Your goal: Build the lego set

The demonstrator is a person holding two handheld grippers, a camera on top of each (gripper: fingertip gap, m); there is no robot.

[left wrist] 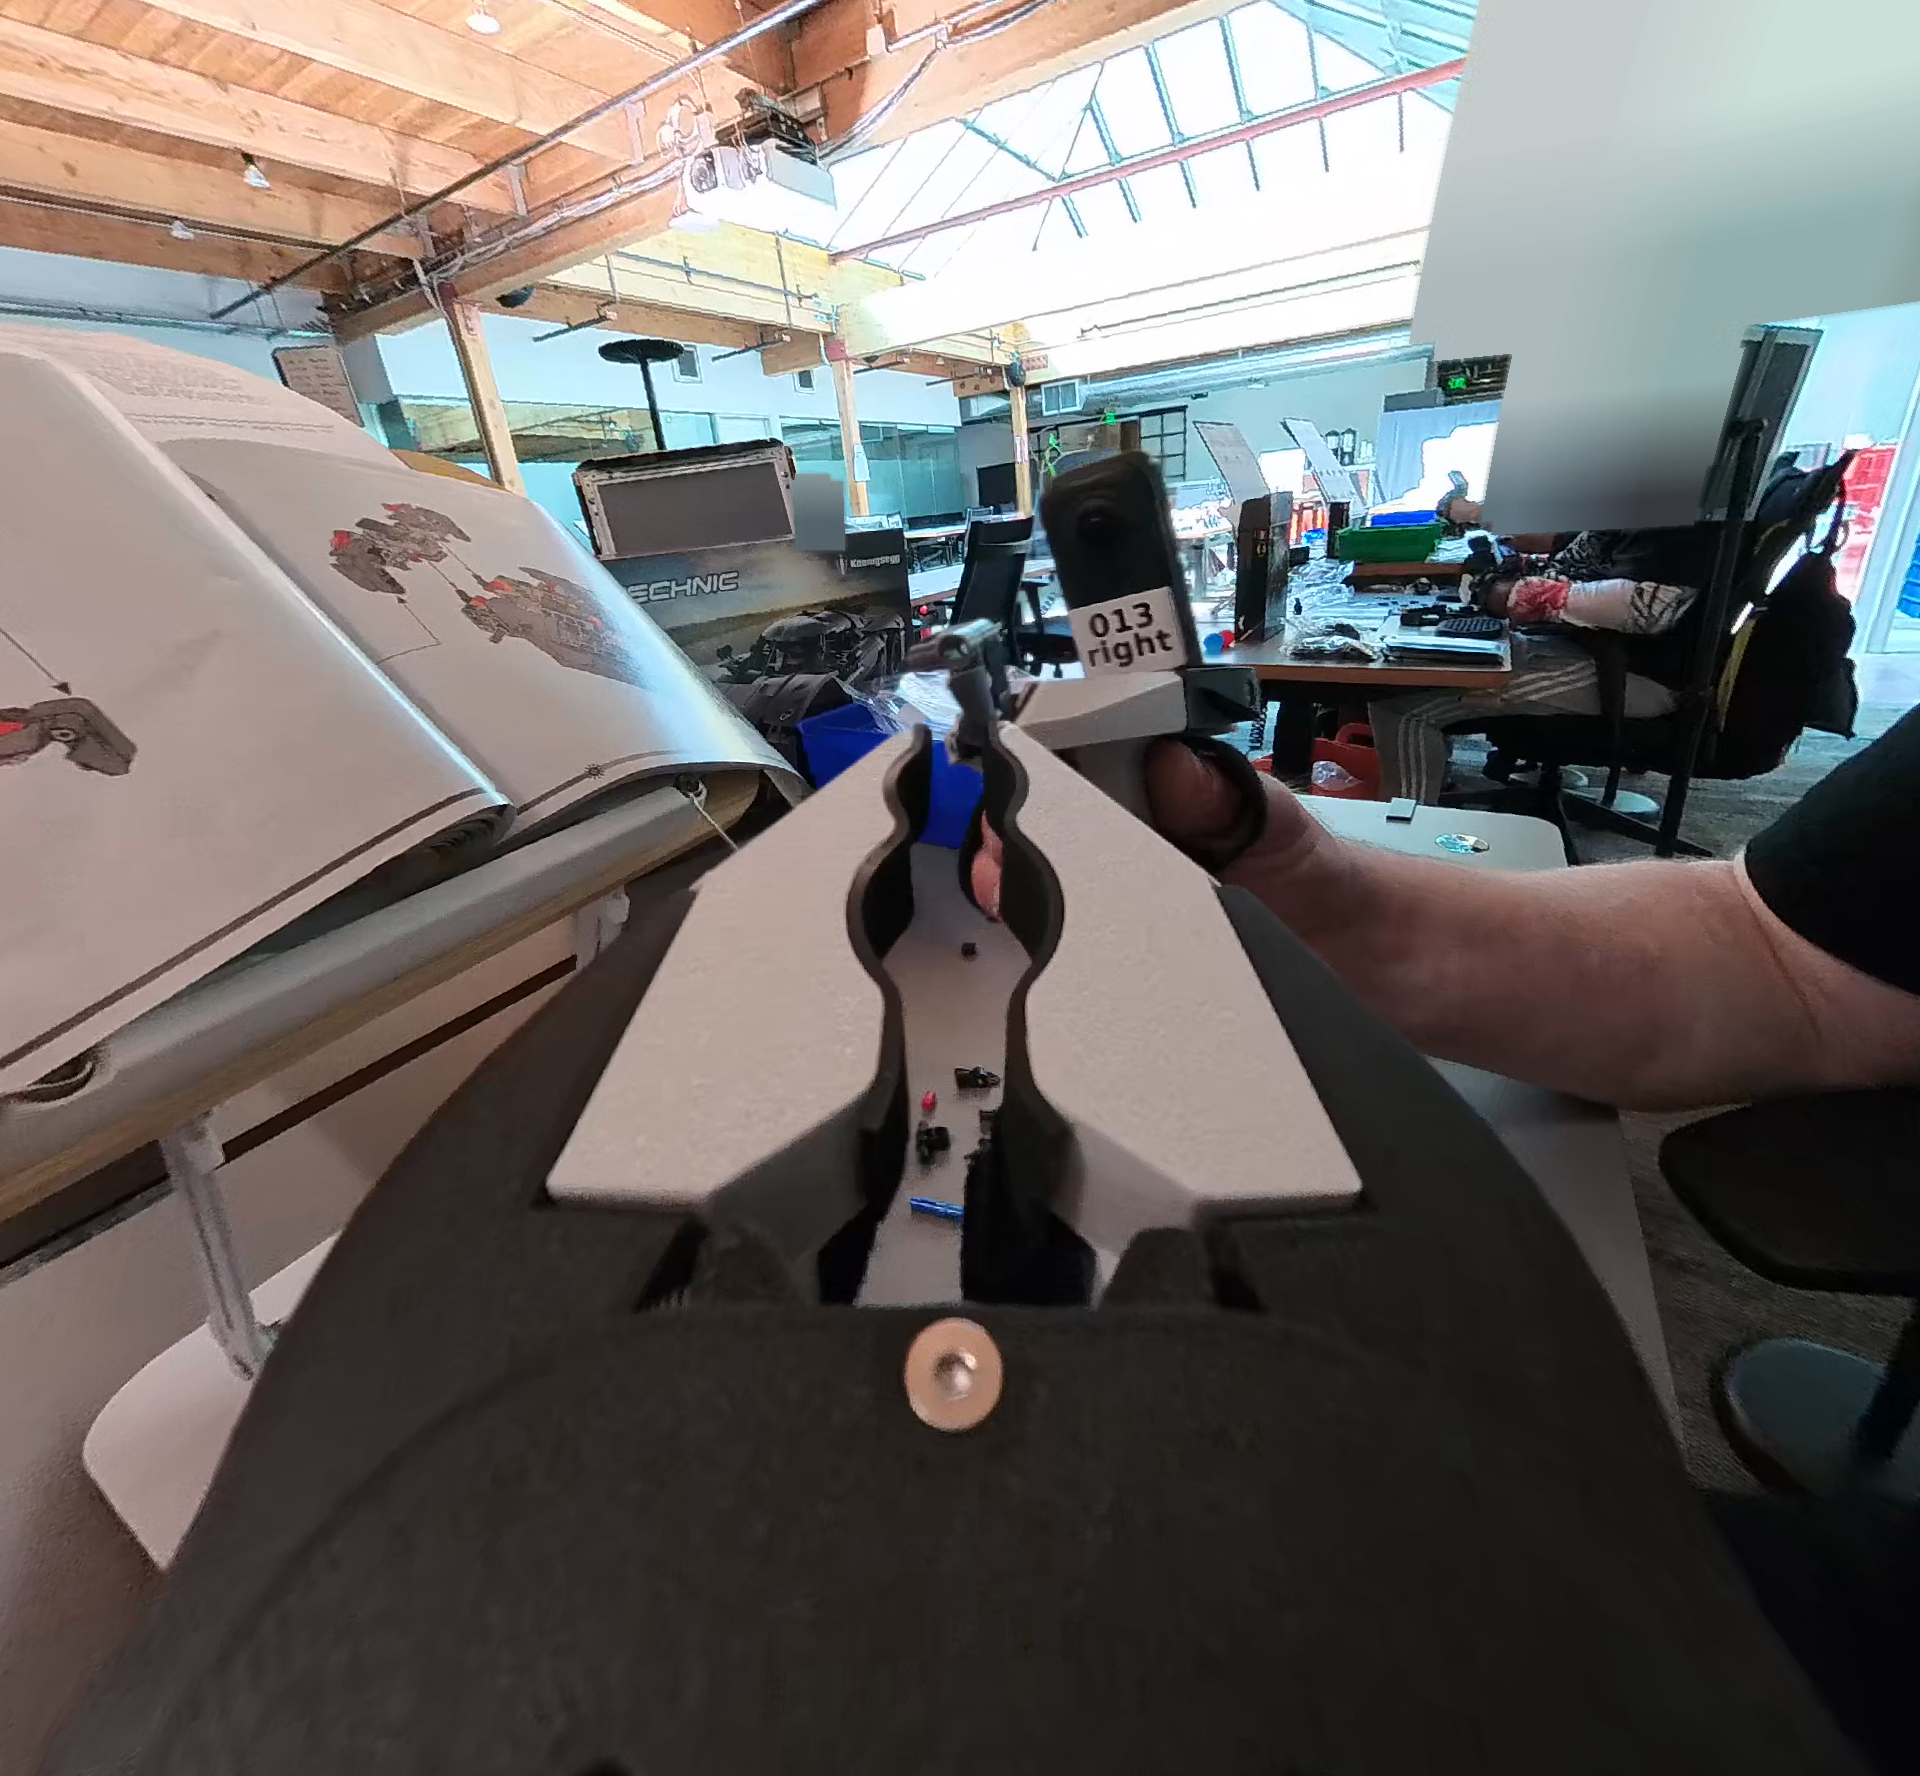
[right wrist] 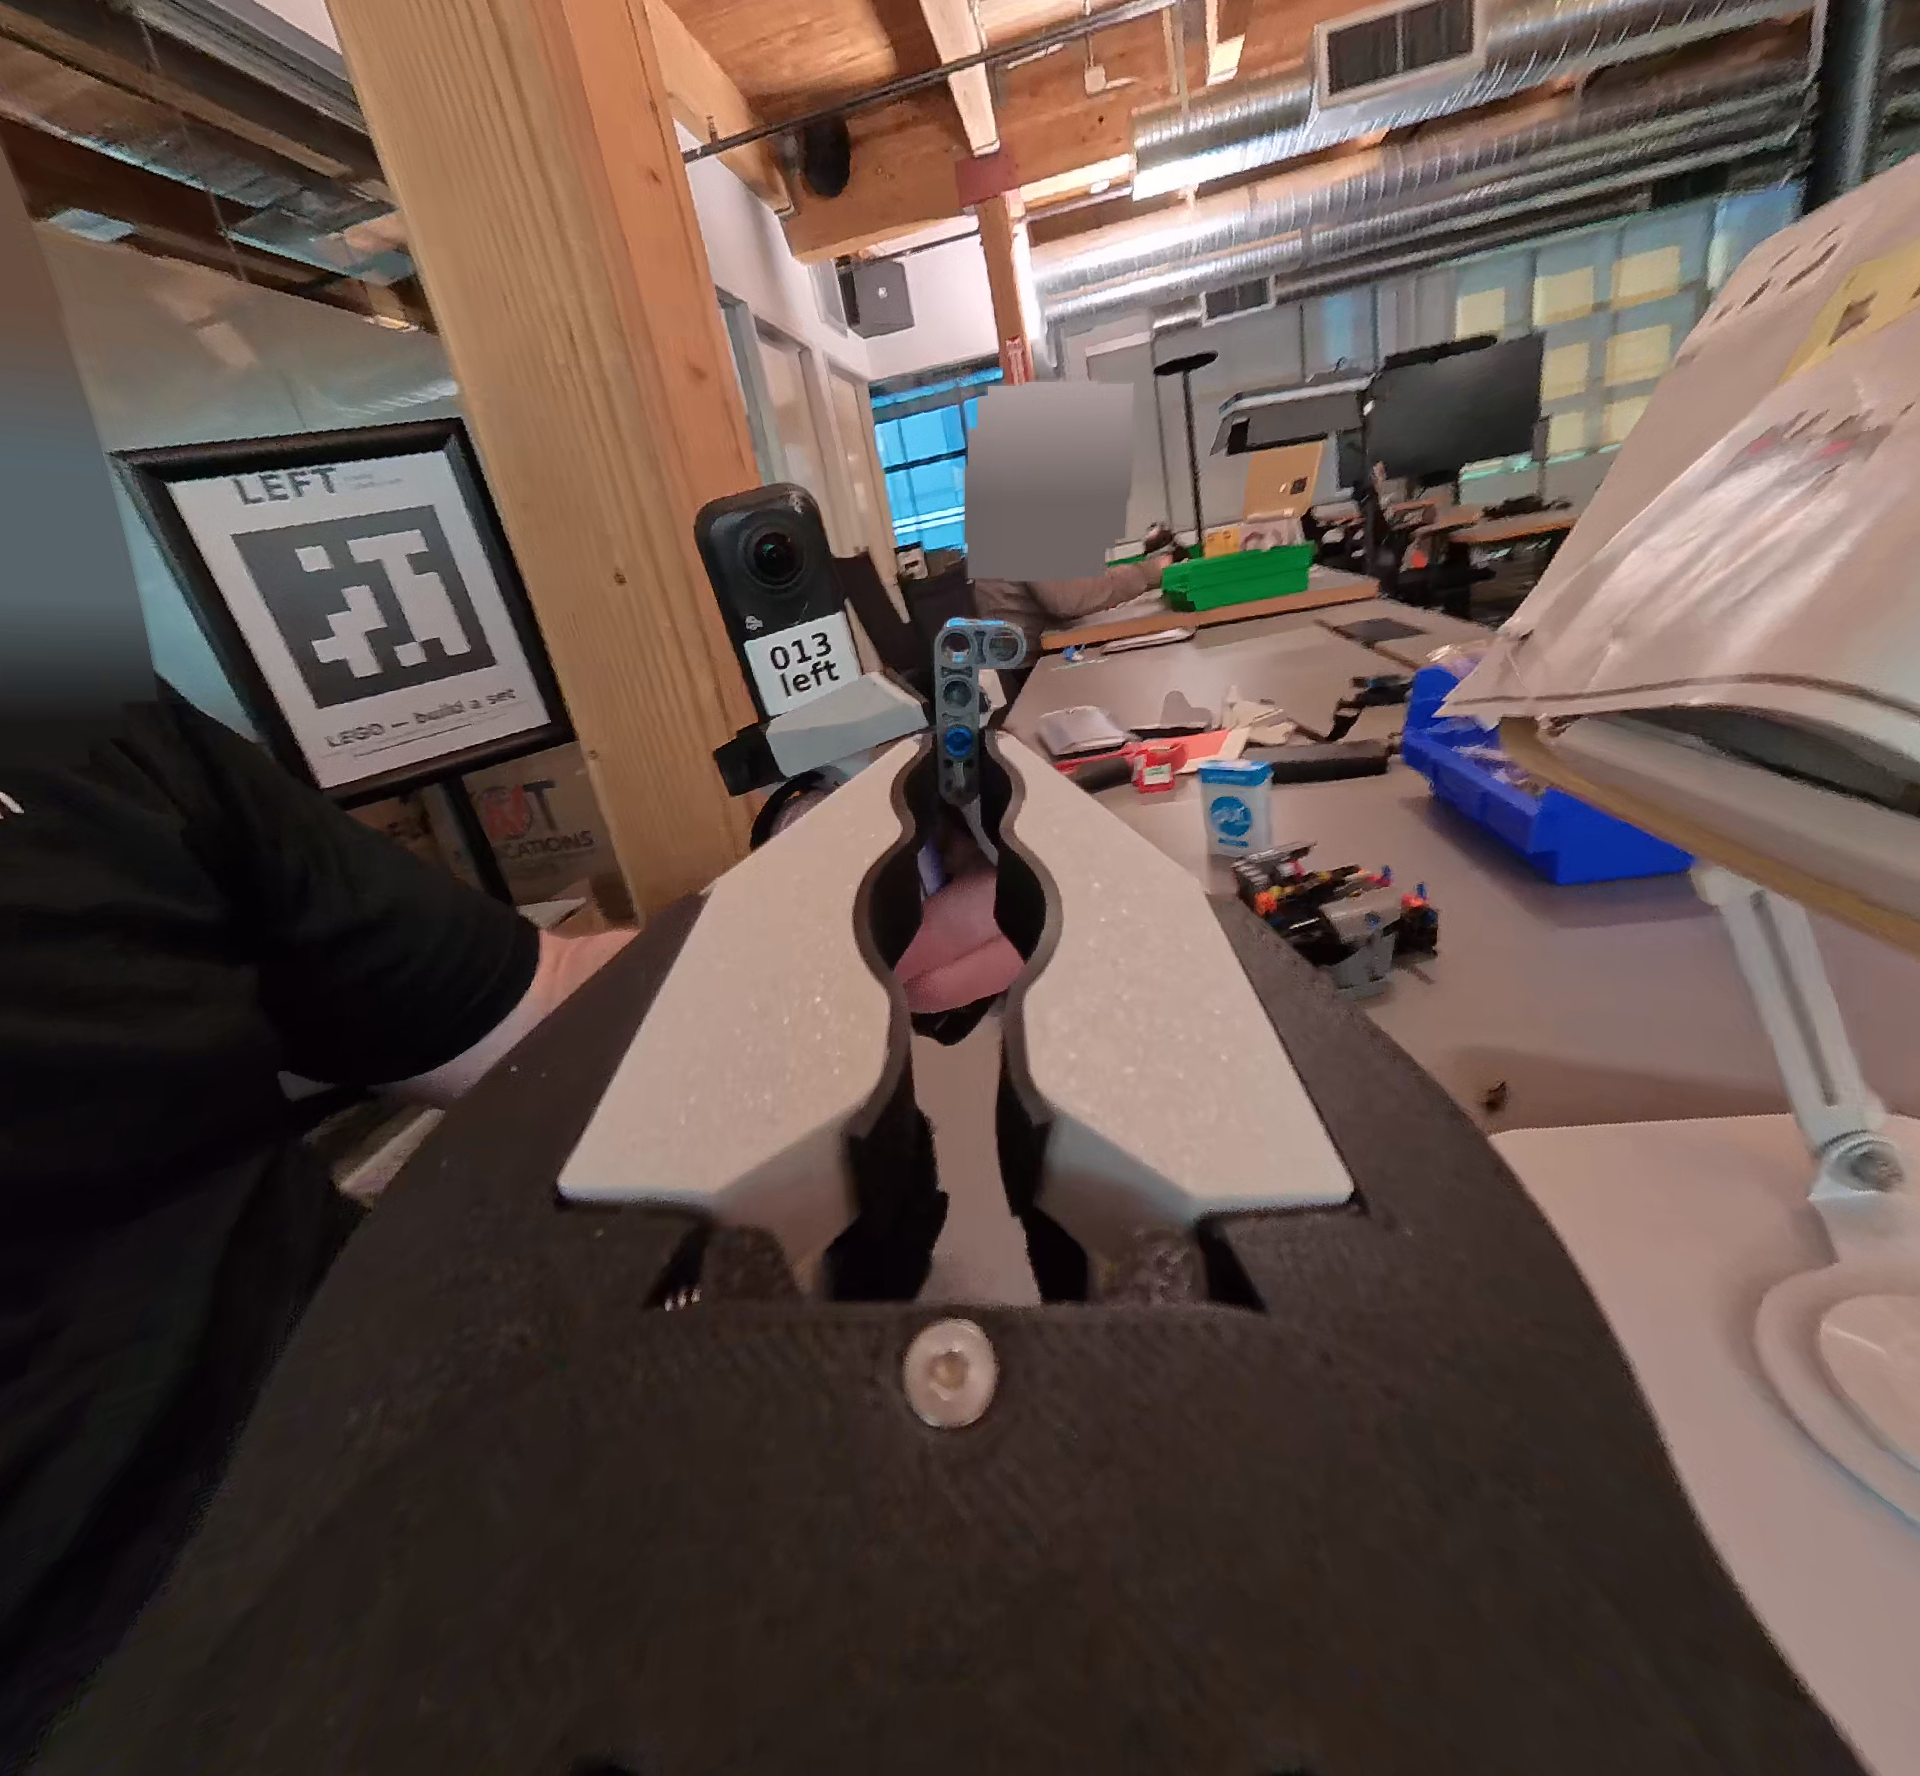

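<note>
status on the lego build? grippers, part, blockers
Left hand-held gripper and right hand-held gripper both shut on grey beam, raised off table. No blockers visible.

The left tool (left wrist: 951,760) has fingers (left wrist: 748,988) faced in pale grey, grainy matt plastic, on a black body of rough, woven-looking texture with a shiny metal screw (left wrist: 953,1374) at its centre. Pinched at its tips is a grey lego piece (left wrist: 966,687) of smooth, slightly glossy plastic. To its left lies an instruction book (left wrist: 312,646) of satin paper. The right tool (right wrist: 956,776) looks the same, gripping a grey plastic beam (right wrist: 961,698); right of it the surface (right wrist: 1558,1030) is matt grey.
</note>
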